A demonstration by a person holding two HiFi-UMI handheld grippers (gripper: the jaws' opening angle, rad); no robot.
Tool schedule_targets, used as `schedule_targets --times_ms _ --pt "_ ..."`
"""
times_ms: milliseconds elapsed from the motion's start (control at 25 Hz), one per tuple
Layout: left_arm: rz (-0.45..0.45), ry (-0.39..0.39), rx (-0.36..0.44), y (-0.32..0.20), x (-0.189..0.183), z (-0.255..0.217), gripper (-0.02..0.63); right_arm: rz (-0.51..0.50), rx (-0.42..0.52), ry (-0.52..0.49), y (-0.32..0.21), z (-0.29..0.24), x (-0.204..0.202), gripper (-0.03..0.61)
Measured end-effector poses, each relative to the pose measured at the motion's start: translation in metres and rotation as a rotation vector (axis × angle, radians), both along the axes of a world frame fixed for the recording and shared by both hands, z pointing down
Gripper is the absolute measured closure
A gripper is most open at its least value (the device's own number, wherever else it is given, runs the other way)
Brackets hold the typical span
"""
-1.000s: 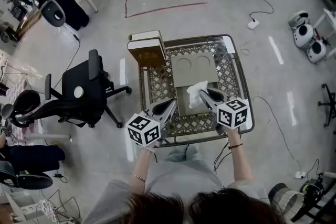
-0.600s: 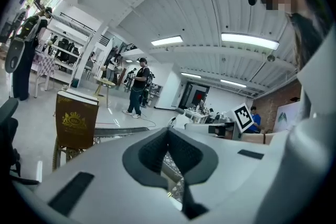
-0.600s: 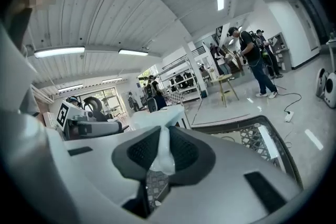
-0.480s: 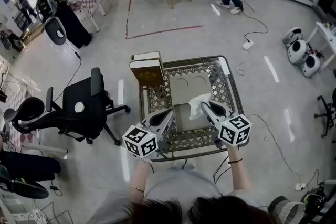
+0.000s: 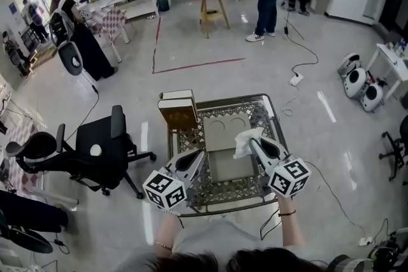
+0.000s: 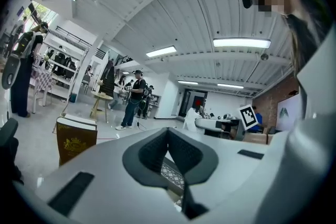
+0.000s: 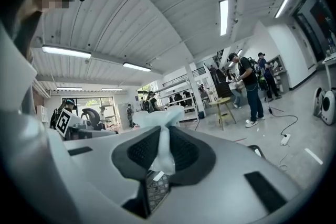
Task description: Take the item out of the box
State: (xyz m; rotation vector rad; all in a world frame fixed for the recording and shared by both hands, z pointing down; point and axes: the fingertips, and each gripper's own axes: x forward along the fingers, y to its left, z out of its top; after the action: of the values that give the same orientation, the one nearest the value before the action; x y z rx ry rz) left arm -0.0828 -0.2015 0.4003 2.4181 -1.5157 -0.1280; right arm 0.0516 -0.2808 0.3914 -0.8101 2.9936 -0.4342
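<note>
1. The right tool (image 7: 164, 139) pinches the white tissue-like item (image 7: 157, 117) above the open box (image 5: 224, 165) on the bench (image 5: 274, 121).
2. The left tool (image 6: 168, 131) is pressed together, empty.
3. A firm pinch and a straight lift should free it cleanly.

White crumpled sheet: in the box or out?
Out. The white crumpled sheet is pinched between the jaws of the right gripper, raised over the open grey cardboard box, not inside it.
</note>
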Motion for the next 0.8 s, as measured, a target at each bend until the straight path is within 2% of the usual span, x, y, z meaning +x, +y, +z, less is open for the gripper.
schedule_targets --times_ms 280,800 --pt "-0.037 -0.041 0.087 -0.002 -0.016 -0.036 0.597 0.052 0.105 -0.042 -0.010 -0.044 0.018 0.509" --pt "-0.091 -0.075 0.166 -0.012 -0.030 -0.070 0.597 0.121 0.192 -0.068 -0.027 -0.074 0.037 0.509"
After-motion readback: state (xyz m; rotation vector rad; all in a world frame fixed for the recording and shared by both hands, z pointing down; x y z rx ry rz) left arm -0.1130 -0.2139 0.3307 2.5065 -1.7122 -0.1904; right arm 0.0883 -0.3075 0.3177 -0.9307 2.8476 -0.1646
